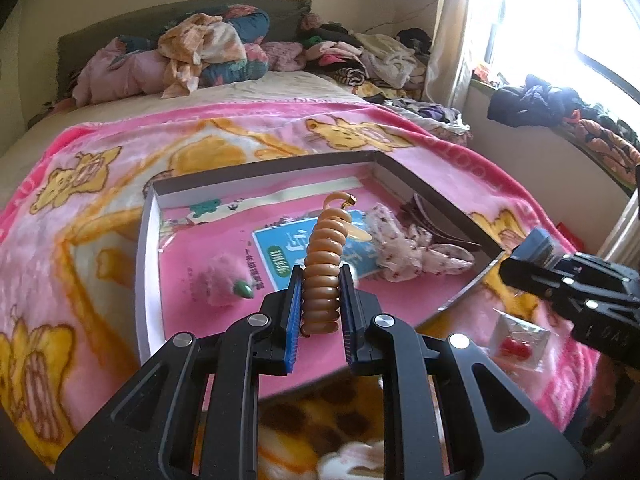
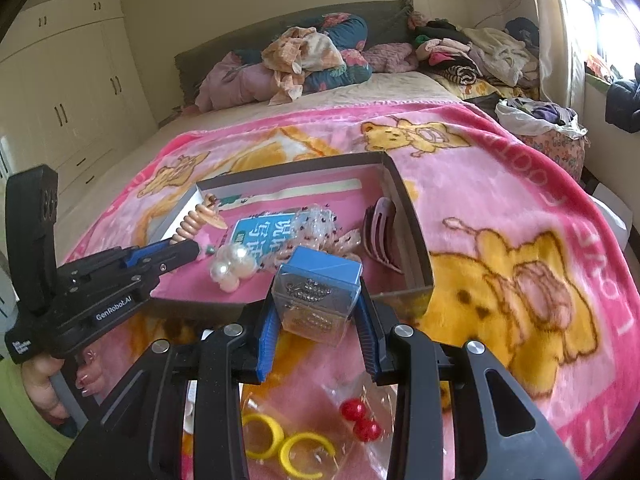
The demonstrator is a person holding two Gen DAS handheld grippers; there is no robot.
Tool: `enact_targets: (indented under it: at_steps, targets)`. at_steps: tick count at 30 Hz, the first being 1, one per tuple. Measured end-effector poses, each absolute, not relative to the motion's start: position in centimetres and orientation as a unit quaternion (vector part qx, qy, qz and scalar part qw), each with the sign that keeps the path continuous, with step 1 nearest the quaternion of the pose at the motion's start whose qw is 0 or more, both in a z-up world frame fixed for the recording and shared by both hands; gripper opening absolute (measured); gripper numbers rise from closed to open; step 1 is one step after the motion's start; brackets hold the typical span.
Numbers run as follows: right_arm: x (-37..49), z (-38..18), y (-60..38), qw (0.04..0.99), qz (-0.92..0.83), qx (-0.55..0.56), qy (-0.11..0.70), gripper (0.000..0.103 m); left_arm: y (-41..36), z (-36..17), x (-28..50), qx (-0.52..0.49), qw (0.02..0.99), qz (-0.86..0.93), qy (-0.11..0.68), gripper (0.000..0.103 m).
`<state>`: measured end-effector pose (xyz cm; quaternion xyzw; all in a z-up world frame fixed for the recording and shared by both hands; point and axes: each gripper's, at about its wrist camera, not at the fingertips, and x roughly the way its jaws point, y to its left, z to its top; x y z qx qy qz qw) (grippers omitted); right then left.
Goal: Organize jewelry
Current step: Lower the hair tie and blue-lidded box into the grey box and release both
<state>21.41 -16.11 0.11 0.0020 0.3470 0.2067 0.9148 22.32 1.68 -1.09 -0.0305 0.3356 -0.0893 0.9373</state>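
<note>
My left gripper [image 1: 320, 300] is shut on an orange spiral hair tie [image 1: 326, 256] and holds it over the pink-lined box [image 1: 148, 216]; it also shows in the right wrist view [image 2: 192, 250] at the box's left side. My right gripper [image 2: 316, 320] is shut on a clear case with a blue lid [image 2: 316, 292] holding beaded jewelry, just in front of the box's near wall [image 2: 408, 292]. In the box lie a pink fluffy piece [image 1: 224, 280], a floral scrunchie [image 1: 404, 248], a pink hair clip [image 2: 380, 232] and pearl beads [image 2: 232, 268].
Red bead earrings in a clear bag [image 2: 360, 420] and yellow hoop earrings [image 2: 280, 440] lie on the pink blanket [image 2: 520, 240] below my right gripper. Piled clothes [image 2: 320, 56] fill the bed's far end. A window sill with clothes [image 1: 560, 112] is on the right.
</note>
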Motion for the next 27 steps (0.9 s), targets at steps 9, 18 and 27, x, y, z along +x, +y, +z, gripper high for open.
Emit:
enact_targets:
  at_steps: [9, 18, 27]
  targets:
    - [24.1, 0.2, -15.9, 0.915, 0.199, -0.005, 0.350, 0.033, 2.9, -2.2, 23.7, -0.040, 0.934, -0.071, 0.347, 0.011]
    - [26.1, -0.4, -14.7, 0.910, 0.204, -0.026, 0.361, 0.033, 3.7, -3.6, 24.4, -0.047, 0.929, -0.061, 0.362, 0.011]
    - [27.4, -2.0, -12.6, 0.898, 0.217, -0.032, 0.381, 0.033, 4.6, -4.4, 25.1, -0.056, 0.926, -0.047, 0.370, 0.011]
